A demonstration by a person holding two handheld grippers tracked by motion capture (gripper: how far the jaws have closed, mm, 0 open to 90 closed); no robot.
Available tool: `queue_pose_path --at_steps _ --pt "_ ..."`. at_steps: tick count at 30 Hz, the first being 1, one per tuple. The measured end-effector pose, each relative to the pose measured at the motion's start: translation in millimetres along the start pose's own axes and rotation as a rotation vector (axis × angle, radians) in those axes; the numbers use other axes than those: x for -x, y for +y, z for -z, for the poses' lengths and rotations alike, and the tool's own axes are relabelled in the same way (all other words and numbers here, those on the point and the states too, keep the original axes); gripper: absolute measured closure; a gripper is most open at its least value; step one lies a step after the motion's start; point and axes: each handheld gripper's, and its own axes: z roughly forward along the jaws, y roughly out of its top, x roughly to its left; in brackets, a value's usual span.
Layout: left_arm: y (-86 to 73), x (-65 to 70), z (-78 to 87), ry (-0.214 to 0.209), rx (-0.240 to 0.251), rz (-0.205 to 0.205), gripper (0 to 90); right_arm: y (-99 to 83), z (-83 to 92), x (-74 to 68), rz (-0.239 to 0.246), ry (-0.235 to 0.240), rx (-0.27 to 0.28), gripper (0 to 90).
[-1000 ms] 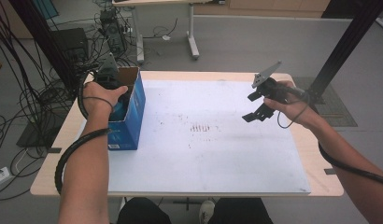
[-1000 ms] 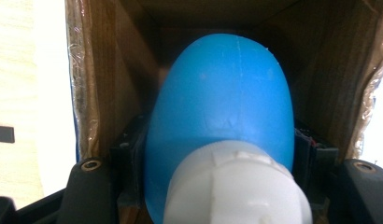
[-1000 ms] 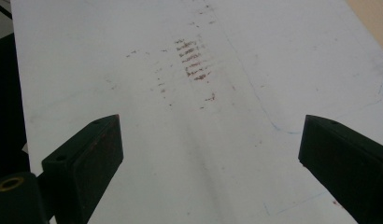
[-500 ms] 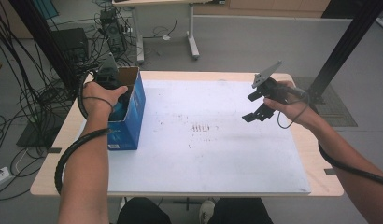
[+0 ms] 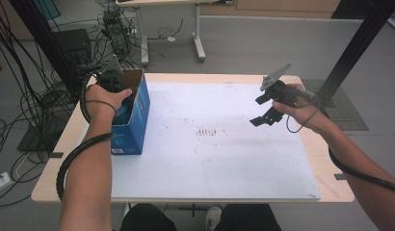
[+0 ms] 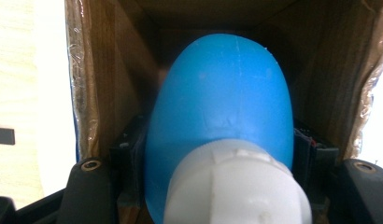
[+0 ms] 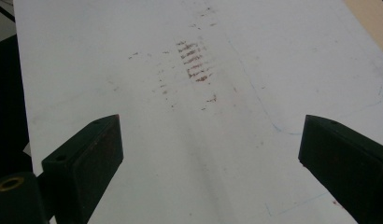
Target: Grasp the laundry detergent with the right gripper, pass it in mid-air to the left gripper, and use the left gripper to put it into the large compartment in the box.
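A blue bottle [image 6: 222,93] with a white cap [image 6: 236,186] sits inside an open blue cardboard box [image 5: 135,120] at the table's left side. My left gripper [image 6: 220,149] reaches down into the box, its black jaws pressed on either side of the bottle. The brown inner walls of the box [image 6: 115,84] surround the bottle. In the high view the left hand [image 5: 105,98] covers the box opening. My right gripper [image 5: 264,118] hovers above the right part of the white sheet [image 5: 224,159]. It is open [image 7: 208,144], with nothing between its jaws.
The white sheet covers most of the wooden table [image 5: 330,163] and carries faint reddish marks [image 5: 210,132] near its middle. Black cables hang to the left of the table [image 5: 36,96]. A black post [image 5: 352,53] stands at the back right.
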Motion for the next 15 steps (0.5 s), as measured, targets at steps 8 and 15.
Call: queue_pose_path --at_steps 8,15 --pt "-0.5 0.2 0.2 0.000 0.004 -0.002 35.2 -0.6 0.0 -0.3 -0.001 0.001 -0.003 6.4" --pt "-0.4 0.9 0.1 0.002 0.004 -0.005 35.2 -0.8 -0.7 -0.6 0.001 0.002 -0.002 6.4"
